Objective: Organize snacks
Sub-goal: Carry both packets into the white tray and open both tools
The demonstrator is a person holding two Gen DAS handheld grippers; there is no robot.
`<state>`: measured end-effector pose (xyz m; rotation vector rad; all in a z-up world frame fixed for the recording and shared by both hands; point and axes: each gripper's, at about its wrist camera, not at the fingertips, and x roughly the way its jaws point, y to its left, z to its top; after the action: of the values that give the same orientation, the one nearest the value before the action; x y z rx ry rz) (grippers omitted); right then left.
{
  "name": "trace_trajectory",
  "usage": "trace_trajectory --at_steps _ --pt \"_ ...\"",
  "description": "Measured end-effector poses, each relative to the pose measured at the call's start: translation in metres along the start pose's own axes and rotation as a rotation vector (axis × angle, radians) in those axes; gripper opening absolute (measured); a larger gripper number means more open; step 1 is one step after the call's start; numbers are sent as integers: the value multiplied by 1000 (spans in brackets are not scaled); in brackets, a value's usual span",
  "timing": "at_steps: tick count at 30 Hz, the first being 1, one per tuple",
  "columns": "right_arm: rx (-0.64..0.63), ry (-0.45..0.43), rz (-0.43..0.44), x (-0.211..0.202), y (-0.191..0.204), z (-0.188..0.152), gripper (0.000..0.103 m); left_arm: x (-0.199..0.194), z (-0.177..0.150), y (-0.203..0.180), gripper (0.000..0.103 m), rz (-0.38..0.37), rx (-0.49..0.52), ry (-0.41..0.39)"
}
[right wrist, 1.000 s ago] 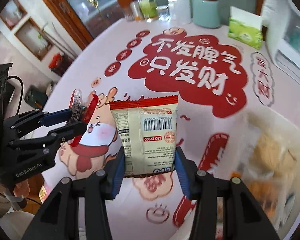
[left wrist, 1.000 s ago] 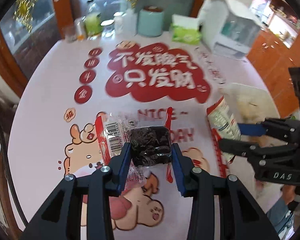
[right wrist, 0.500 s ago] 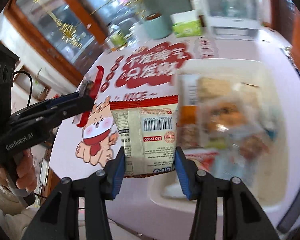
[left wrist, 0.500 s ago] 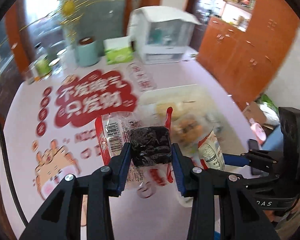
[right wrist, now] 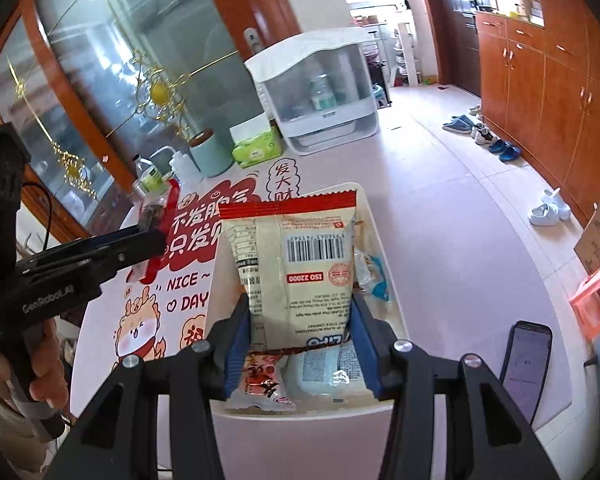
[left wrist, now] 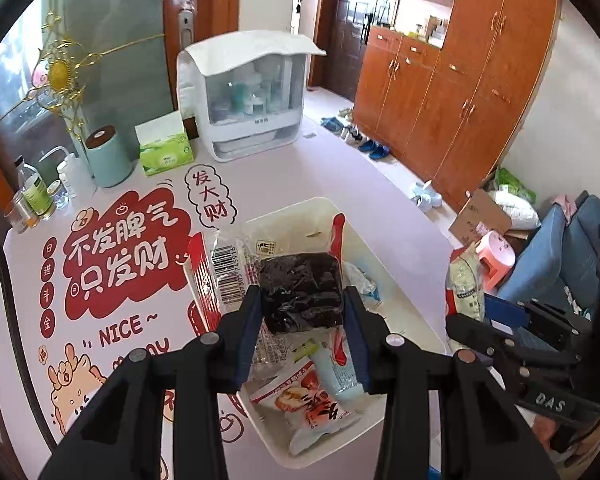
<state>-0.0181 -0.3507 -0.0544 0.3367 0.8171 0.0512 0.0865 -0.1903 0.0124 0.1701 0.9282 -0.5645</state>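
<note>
Both grippers are loaded over the white bin (left wrist: 396,280); the left gripper (left wrist: 302,312) is clamped on a clear packet of dark dried fruit (left wrist: 300,292), hanging above the bin's middle; the right gripper (right wrist: 300,320) pinches a cream snack bag with a red top (right wrist: 296,264), held upright over the near end; a few wrapped snacks (left wrist: 316,404) sit in the bin at 6 o'clock; a phone (right wrist: 526,364) lies at 3 o'clock of it in the right wrist view.

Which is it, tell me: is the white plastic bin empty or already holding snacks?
Holding snacks. The white plastic bin has several wrapped packets lying on its floor, though bare floor shows at its far end.
</note>
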Motion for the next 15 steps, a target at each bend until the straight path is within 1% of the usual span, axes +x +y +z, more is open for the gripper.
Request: trace_trajectory --at_steps 5,7,8,9,10,11,12,13,15 --pt "18 16 2 11 -6 -1 48 27 1 -6 39 37 26 54" --pt "7 28 -9 17 -5 -2 48 38 -1 -5 41 40 31 79" --pt "2 39 -13 21 -3 -3 49 41 -3 -4 44 41 30 87" --pt "-2 51 -13 25 -1 -4 50 45 -5 -2 60 41 29 101" --pt "-4 68 -17 30 0 -7 50 48 -7 0 82 51 22 107" --pt "-5 84 -21 35 1 -8 52 49 -8 3 90 69 13 105" --pt "-5 97 -21 38 1 -10 52 49 -9 5 96 81 7 101" --pt "-4 116 -21 42 2 -12 53 49 -11 8 96 95 4 96" --pt "0 140 -13 48 3 -15 56 52 -14 13 96 101 1 113"
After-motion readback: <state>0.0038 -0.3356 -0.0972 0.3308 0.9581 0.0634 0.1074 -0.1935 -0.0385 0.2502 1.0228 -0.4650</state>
